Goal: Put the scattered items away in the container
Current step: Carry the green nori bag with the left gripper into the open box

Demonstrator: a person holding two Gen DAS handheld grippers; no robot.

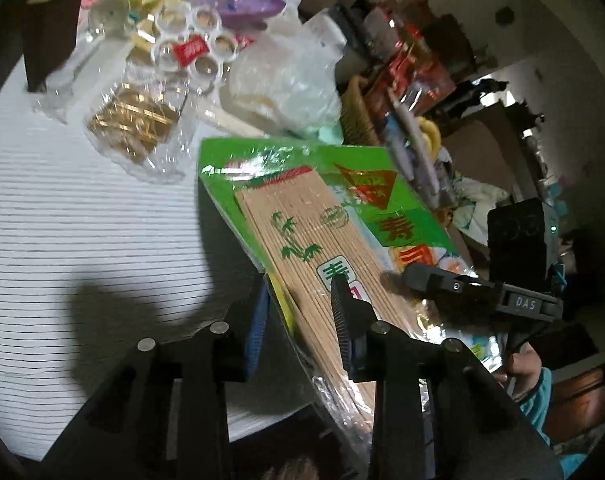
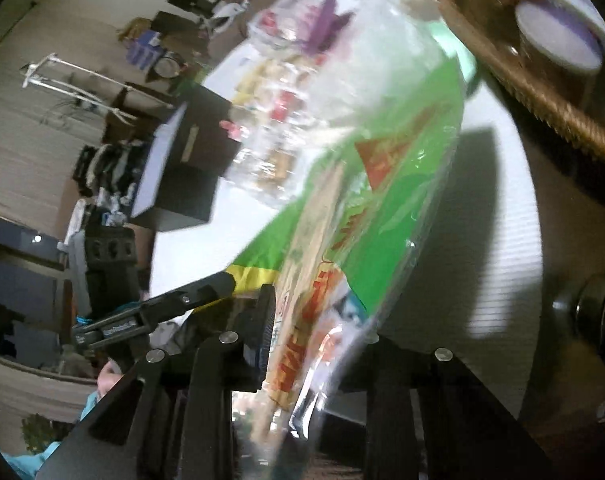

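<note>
A green plastic pack with a bamboo sushi mat (image 1: pixel 302 208) is lifted off the white striped table (image 1: pixel 82 220), tilted up. My left gripper (image 1: pixel 300 280) is shut on its near edge, one finger on each face. From the right, my right gripper (image 1: pixel 398 278) reaches onto the pack's other end. In the right wrist view the same pack (image 2: pixel 402 200) runs between the fingers of my right gripper (image 2: pixel 314 312), which is shut on it, while the left gripper (image 2: pixel 218 284) grips the yellow-green corner. A wicker basket (image 1: pixel 356 112) full of items stands past the pack.
Clear bags with gold pieces (image 1: pixel 134 128) and a tray of round cups (image 1: pixel 190 44) lie at the far side of the table. A dark box (image 1: pixel 50 28) stands at the far left. The wicker basket's rim (image 2: pixel 542 92) is close at the upper right. A person's teal sleeve (image 1: pixel 538 396) shows low right.
</note>
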